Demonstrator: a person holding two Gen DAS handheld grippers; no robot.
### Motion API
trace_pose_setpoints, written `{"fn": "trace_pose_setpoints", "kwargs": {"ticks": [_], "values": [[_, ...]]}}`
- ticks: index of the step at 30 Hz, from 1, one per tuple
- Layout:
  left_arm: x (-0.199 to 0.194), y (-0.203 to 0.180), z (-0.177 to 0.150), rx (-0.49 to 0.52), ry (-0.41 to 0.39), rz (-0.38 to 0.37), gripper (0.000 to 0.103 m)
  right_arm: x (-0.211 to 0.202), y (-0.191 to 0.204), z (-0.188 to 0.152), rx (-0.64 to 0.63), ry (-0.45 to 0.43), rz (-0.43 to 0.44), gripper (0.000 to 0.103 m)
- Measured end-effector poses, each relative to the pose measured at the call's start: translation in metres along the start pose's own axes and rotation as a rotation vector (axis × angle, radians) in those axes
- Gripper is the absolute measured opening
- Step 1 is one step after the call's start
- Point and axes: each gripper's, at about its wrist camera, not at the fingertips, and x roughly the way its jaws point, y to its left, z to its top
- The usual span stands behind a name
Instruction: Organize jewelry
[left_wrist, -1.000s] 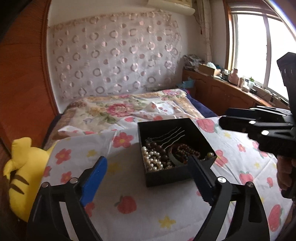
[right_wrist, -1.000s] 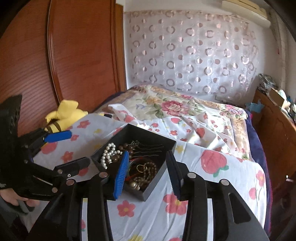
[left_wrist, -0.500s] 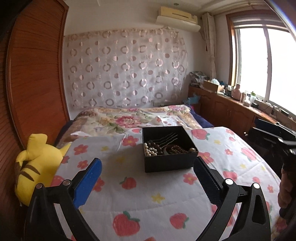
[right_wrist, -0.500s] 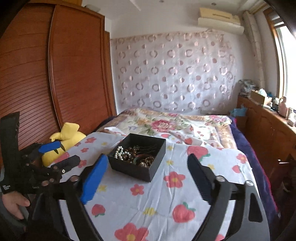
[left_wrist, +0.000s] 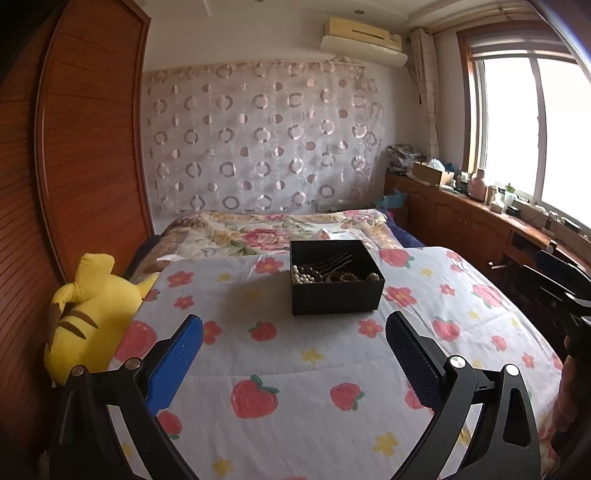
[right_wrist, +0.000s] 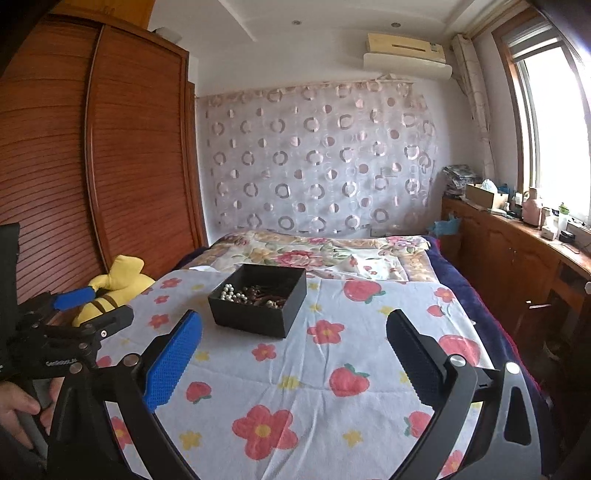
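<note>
A black open box (left_wrist: 334, 291) sits on the flowered bedspread, holding a white pearl string (left_wrist: 301, 276), dark bead strands and thin hairpins (left_wrist: 334, 260). It also shows in the right wrist view (right_wrist: 258, 308), with the pearls (right_wrist: 231, 293) at its left. My left gripper (left_wrist: 293, 354) is open and empty, well short of the box. My right gripper (right_wrist: 293, 354) is open and empty, also short of the box. The left gripper shows at the left of the right wrist view (right_wrist: 92, 308).
A yellow plush toy (left_wrist: 88, 314) lies at the bed's left edge by the wooden wardrobe (left_wrist: 74, 166). A wooden cabinet with clutter (left_wrist: 480, 214) runs along the right under the window. The flowered bedspread (left_wrist: 295, 387) covers the bed's near half.
Both grippers have pulled back and away from the box, which now looks smaller and farther. The right gripper's jaws have spread wider. The jewelry stays in the box.
</note>
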Motion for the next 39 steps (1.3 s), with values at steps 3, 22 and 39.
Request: {"fn": "trace_pose_setpoints", "kwargs": {"ticks": [3, 22, 39], "values": [[-0.003, -0.004, -0.001, 0.008, -0.001, -0.01, 0.095, 0.003, 0.0, -0.003, 0.005, 0.005, -0.007, 0.101], [-0.015, -0.006, -0.001, 0.005, -0.014, -0.011, 0.095, 0.006, -0.002, -0.015, 0.017, 0.017, -0.014, 0.101], [-0.02, -0.007, 0.005, 0.007, -0.023, -0.007, 0.095, 0.006, -0.001, -0.017, 0.016, 0.016, -0.016, 0.101]]}}
